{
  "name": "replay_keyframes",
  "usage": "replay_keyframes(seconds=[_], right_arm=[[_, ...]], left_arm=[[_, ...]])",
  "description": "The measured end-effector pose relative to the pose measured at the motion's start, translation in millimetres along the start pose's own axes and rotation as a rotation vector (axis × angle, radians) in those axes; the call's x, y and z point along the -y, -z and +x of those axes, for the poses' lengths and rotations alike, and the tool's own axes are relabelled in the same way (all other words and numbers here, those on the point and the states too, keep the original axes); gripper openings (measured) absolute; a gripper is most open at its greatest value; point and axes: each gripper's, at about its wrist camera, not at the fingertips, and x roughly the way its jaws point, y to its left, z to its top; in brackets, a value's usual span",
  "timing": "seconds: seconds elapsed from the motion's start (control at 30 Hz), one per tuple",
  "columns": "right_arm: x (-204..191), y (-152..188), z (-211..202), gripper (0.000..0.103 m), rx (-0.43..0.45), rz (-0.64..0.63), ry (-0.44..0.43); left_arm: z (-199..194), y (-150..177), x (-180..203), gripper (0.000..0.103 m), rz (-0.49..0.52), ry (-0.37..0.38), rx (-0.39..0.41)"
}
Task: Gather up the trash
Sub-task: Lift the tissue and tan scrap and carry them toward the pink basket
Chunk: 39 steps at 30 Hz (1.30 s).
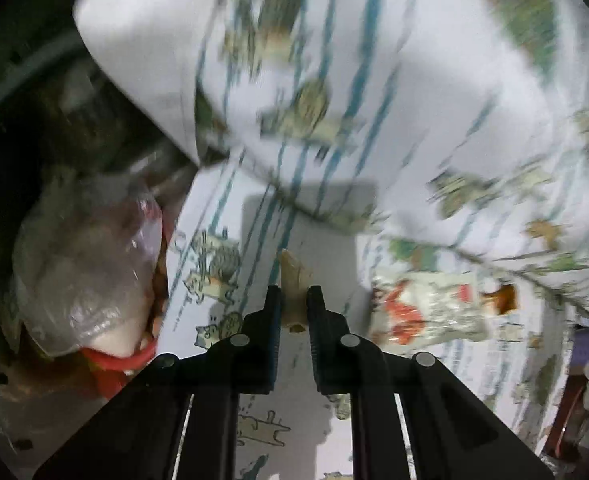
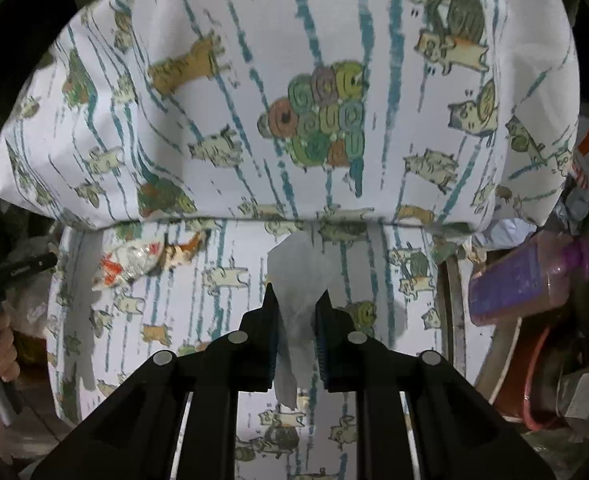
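Two pillows (image 2: 278,92), one snack wrapper (image 2: 142,260) (crumpled), one tissue (image 2: 302,276), one tan scrap (image 1: 294,280), one plastic bag (image 1: 86,272)

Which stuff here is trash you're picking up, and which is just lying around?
Trash:
tan scrap, in left gripper
tissue, in right gripper
snack wrapper

Lying around:
pillow
bedsheet
purple bottle
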Motion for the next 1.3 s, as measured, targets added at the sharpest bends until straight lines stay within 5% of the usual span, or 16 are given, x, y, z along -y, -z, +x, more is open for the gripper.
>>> replay_keyframes(seconds=[0.17, 0.4, 0.6, 0.7, 0.83, 0.97, 1.3], right_arm=[[-6.1, 2.1, -5.0, 0.015, 0.031, -0.017, 0.006], [-22.2, 5.3, -34.3, 0.015, 0.140, -0.056, -0.056], [-28.1, 10.3, -68.3, 0.015, 0.290, -0.036, -0.070], [-27.1, 10.4, -73.9, 0.015, 0.333, -0.020, -0.062], [-27.7, 13.4, -84.8, 0.015, 0.379, -0.021, -0.077], [-26.9, 20.7, -111.1, 0.015, 0.412, -0.039, -0.056], [-46.6, 79.9, -268.4, 0.015, 0.704, -0.118, -0.238]], left_arm=[[-55.8, -5.7, 18.1, 0.014, 0.069, -0.077, 0.181], [-140.8, 10.4, 26.0, 0.014, 0.090, 0.047, 0.363], [-188.8, 34.8, 34.9, 0.014, 0.127, 0.080, 0.481], [-214.4, 53.9, 33.9, 0.014, 0.086, 0.099, 0.622], [-245.6, 68.5, 27.5, 0.014, 0.041, 0.173, 0.666], [-286.8, 84.1, 23.5, 0.014, 0.048, 0.156, 0.741], [-377.4, 149.0, 14.9, 0.014, 0.108, 0.228, 0.796]])
